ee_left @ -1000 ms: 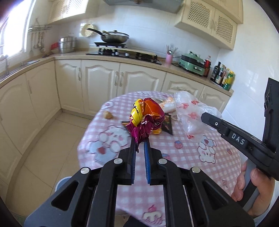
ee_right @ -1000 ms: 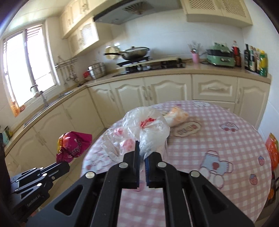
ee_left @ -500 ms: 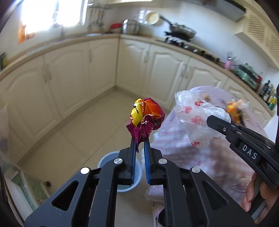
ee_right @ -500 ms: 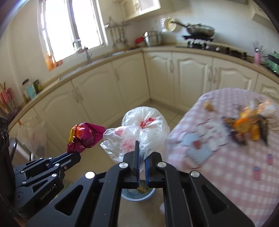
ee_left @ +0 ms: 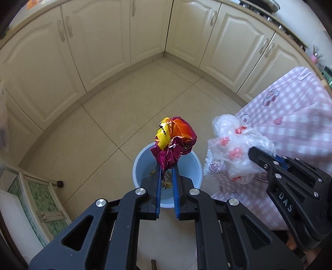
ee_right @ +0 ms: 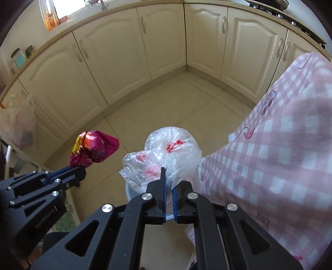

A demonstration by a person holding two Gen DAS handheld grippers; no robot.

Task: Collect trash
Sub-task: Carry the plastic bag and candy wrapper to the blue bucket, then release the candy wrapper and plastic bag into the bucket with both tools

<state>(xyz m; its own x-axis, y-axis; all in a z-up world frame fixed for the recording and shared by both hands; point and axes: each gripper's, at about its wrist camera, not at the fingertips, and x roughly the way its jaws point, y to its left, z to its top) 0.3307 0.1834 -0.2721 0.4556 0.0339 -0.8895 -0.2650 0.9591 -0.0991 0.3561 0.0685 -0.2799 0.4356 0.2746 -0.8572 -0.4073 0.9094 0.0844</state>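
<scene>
Kitchen floor below me, blue bin [ee_left: 145, 164] under both claws. Left claw [ee_left: 167, 168] clamps snack wrapper [ee_left: 174, 145], right claw [ee_right: 168, 182] clamps plastic bag [ee_right: 166, 157]; dropping both remains.

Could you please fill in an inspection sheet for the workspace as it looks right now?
Surface: beige tiled floor; table under a pink checked tablecloth at the right.
Job's things: crumpled red and yellow snack wrapper; clear plastic bag with red print; light blue bin on the floor, scraps inside.
Clutter: another plastic bag hanging at the left.
Grippers: left gripper shut on the wrapper, above the bin; right gripper shut on the clear bag, beside it.
Cables: nothing seen.
Surroundings: cream kitchen cabinets along the walls; window over the counter.
</scene>
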